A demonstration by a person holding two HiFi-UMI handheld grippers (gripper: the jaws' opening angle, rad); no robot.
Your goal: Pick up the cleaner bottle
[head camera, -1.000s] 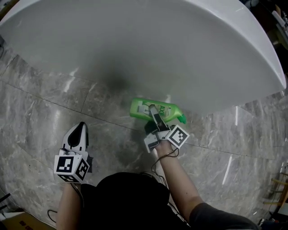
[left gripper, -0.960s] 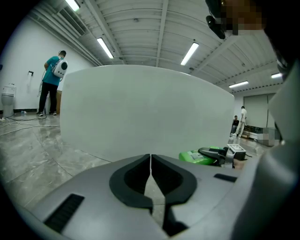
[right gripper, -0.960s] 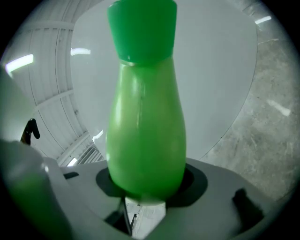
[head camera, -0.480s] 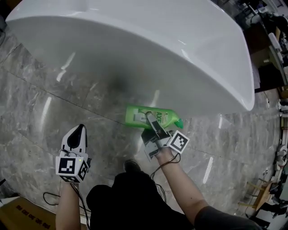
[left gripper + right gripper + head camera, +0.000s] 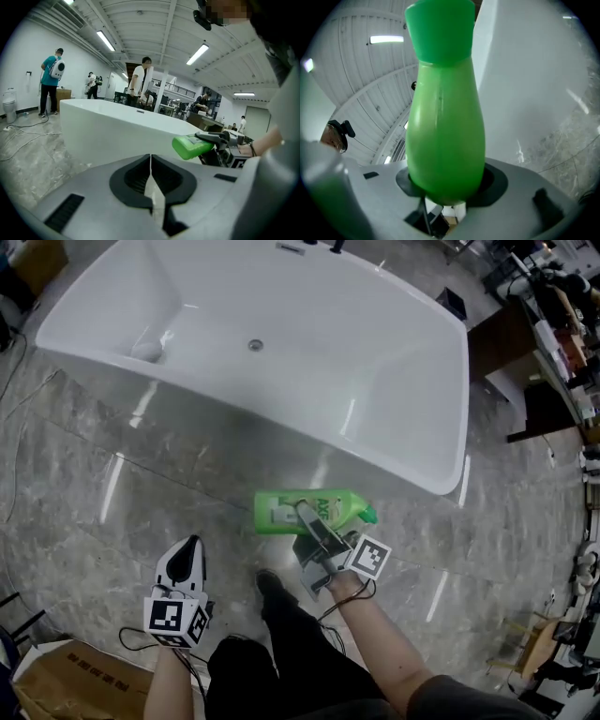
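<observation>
The green cleaner bottle lies sideways in the air above the marble floor, cap to the right, with my right gripper shut across its body. In the right gripper view the cleaner bottle fills the picture, wedged between the two jaws, cap end away from the camera. My left gripper is lower left in the head view, shut and holding nothing. In the left gripper view its jaws meet in a thin line, and the cleaner bottle shows to the right, held up beside the tub.
A large white bathtub stands just beyond the bottle. A cardboard box sits at lower left, and cables lie on the floor by it. Desks and clutter line the right edge. Several people stand behind the bathtub in the left gripper view.
Both grippers have risen a good way off the floor, the right one carrying the bottle up with it. The head camera has risen too, so the whole tub is now in view.
</observation>
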